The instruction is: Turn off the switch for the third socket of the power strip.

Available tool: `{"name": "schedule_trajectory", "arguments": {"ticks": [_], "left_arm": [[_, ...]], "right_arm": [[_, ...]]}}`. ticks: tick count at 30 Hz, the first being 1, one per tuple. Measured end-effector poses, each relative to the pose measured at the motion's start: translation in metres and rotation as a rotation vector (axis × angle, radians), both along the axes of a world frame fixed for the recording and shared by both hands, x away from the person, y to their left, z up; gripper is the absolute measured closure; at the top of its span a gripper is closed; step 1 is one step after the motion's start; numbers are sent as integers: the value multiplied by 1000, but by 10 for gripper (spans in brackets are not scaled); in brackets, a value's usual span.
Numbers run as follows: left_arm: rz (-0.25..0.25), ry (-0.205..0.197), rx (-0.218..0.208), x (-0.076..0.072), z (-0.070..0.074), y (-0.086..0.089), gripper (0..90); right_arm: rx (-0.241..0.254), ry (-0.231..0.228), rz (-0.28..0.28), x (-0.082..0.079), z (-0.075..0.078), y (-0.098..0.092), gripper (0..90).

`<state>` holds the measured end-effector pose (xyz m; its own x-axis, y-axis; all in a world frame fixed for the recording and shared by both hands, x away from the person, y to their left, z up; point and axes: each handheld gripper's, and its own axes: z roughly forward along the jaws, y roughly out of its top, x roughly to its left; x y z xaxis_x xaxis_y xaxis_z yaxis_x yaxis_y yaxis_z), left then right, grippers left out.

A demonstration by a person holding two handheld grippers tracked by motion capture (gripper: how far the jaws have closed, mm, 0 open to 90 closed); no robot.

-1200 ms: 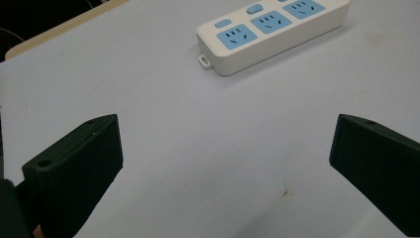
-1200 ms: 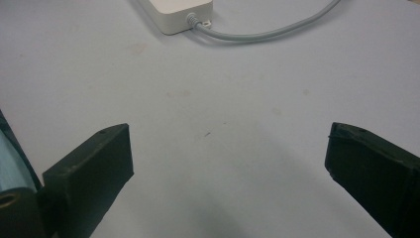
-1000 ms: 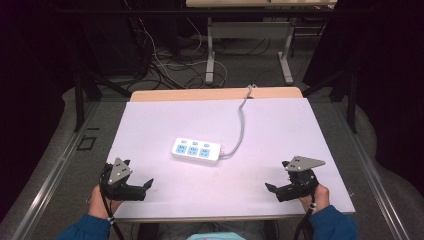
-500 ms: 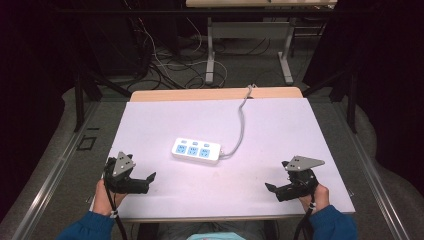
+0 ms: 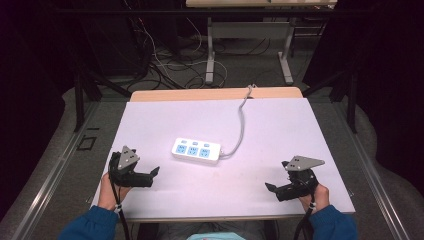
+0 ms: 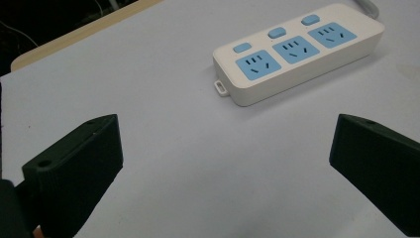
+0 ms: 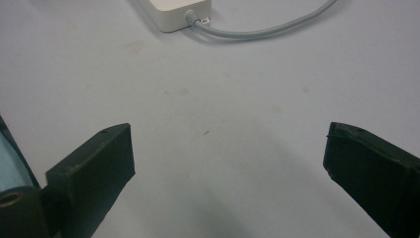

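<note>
pale lilac table top [image 5: 280,135] on a wooden desk, dark floor with loose cables and metal table legs behind.

white power strip [image 5: 196,150] lying flat near the middle of the table top, slightly left of centre; three blue socket faces and three small blue switches facing up. grey cord [image 5: 242,121] leaving the right end of the strip, curving back and running to the far edge of the desk.

left gripper [image 5: 153,173] held in a hand [image 5: 107,191] near the front left of the table top, jaws pointing right and slightly forward toward the strip. jaws spread wide, gripping nothing; bare table top between them in the left gripper view, strip [image 6: 297,52] well apart beyond, toward the upper right, nearest end showing a small mounting tab.

right gripper [image 5: 270,187] held in a hand [image 5: 315,196] near the front right, grey three-cornered plate on top, jaws pointing left toward the centre. jaws likewise spread wide and empty; in the right gripper view, cord end of the strip [image 7: 174,14] at the top edge, cord [image 7: 257,30] sweeping off to the upper right, well apart from the jaws.

blue sleeves at the bottom edge of the high view.
</note>
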<state>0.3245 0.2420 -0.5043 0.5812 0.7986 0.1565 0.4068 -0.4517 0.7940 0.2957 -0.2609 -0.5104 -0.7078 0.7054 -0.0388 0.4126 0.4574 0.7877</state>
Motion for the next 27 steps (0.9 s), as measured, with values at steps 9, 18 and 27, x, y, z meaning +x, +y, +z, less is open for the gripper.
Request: {"name": "schedule_trajectory", "arguments": {"ticks": [9,18,27], "left_arm": [[-2,-6,6,9,0,-3,1],[4,-1,-7,18,0,-8,0],[2,4,4,30,1,-13,0]], "right_arm": [[4,9,-3,0,0,0,50],[0,8,2,0,0,0,51],[5,8,-2,0,0,0,52]]}}
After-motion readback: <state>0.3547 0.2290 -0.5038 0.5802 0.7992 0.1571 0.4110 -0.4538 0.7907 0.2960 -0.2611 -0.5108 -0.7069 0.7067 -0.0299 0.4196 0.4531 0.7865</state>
